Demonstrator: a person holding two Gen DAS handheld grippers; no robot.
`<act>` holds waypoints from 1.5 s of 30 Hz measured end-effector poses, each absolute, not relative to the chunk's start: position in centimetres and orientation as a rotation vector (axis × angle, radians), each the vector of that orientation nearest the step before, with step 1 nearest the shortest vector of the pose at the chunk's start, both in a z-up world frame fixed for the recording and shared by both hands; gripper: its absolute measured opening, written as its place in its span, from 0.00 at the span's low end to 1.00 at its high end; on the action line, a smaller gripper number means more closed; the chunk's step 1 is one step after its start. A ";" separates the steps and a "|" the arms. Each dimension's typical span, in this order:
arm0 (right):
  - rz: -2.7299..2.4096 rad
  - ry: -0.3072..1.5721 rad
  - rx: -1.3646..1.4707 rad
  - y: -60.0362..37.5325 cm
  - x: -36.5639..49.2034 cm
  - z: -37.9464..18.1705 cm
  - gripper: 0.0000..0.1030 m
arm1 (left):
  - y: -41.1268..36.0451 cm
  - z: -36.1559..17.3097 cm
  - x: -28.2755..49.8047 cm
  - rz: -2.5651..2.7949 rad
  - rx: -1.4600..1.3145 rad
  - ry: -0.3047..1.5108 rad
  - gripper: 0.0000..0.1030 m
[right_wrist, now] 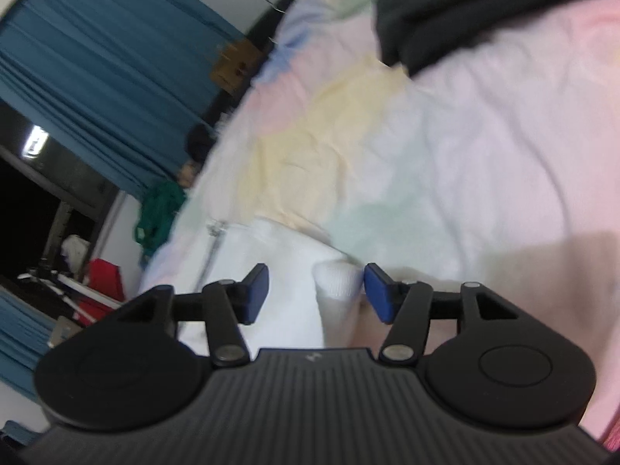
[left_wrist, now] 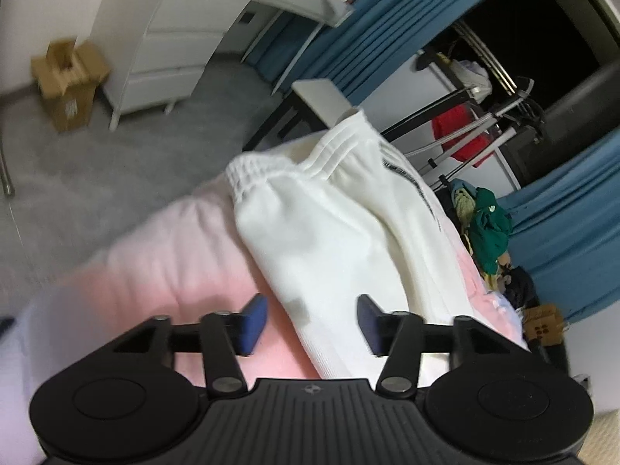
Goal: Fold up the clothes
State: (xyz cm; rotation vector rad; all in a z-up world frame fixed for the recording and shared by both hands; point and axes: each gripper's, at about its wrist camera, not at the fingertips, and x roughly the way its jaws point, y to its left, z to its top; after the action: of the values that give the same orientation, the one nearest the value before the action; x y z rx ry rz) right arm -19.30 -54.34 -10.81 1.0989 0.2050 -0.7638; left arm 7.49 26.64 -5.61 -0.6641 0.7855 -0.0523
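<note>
White sweatpants (left_wrist: 341,228) with an elastic waistband and a dark side stripe lie on the pastel bedspread (left_wrist: 162,267). My left gripper (left_wrist: 312,325) is open, its blue pads either side of a leg of the pants, just above the cloth. In the right wrist view the white pants (right_wrist: 286,290) lie below my right gripper (right_wrist: 316,292), which is open, with a ribbed cuff (right_wrist: 339,281) between the pads close to the right one. A black garment (right_wrist: 465,7) lies on the bed at the top right.
A white dresser (left_wrist: 170,46) and a cardboard box (left_wrist: 69,81) stand on the grey carpet. Blue curtains (left_wrist: 562,240), a clothes rack with a red item (left_wrist: 461,135) and a green garment pile (left_wrist: 488,228) sit beyond the bed's edge.
</note>
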 end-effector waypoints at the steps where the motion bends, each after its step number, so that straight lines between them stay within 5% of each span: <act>1: -0.750 0.191 1.092 -54.1 -19.0 -10.0 0.56 | 26.3 -4.8 7.1 -0.052 -0.631 0.767 0.62; 7: -0.600 0.154 1.168 -52.5 -13.9 -6.6 0.56 | 21.9 -0.6 5.6 -0.090 -0.416 0.652 0.77; 18: -0.426 0.445 1.426 -47.6 2.5 -12.8 0.56 | 8.0 -2.5 7.2 -0.232 -0.232 0.685 0.78; 28: -0.504 0.426 1.408 -50.9 6.9 -17.1 0.54 | 4.1 -8.8 9.8 -0.252 -0.210 0.784 0.78; 30: -0.519 0.439 1.321 -50.3 7.7 -16.6 0.45 | 3.7 -9.0 9.8 -0.238 -0.176 0.770 0.78; 32: -0.540 0.459 1.245 -50.1 8.4 -16.3 0.23 | 3.7 -9.5 10.0 -0.221 -0.148 0.761 0.78; 35: -0.521 0.444 1.230 -50.5 8.3 -16.2 0.16 | 3.8 -9.4 10.0 -0.226 -0.161 0.763 0.78; 45: -0.534 0.352 1.193 -50.8 4.8 -12.7 0.11 | 5.2 -8.6 10.3 -0.216 -0.181 0.744 0.78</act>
State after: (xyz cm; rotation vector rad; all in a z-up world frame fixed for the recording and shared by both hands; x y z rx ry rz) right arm 4.84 -50.83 -12.75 1.1931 0.3519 -0.5341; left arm 10.29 5.19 -8.61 -0.1810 0.7439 -0.2163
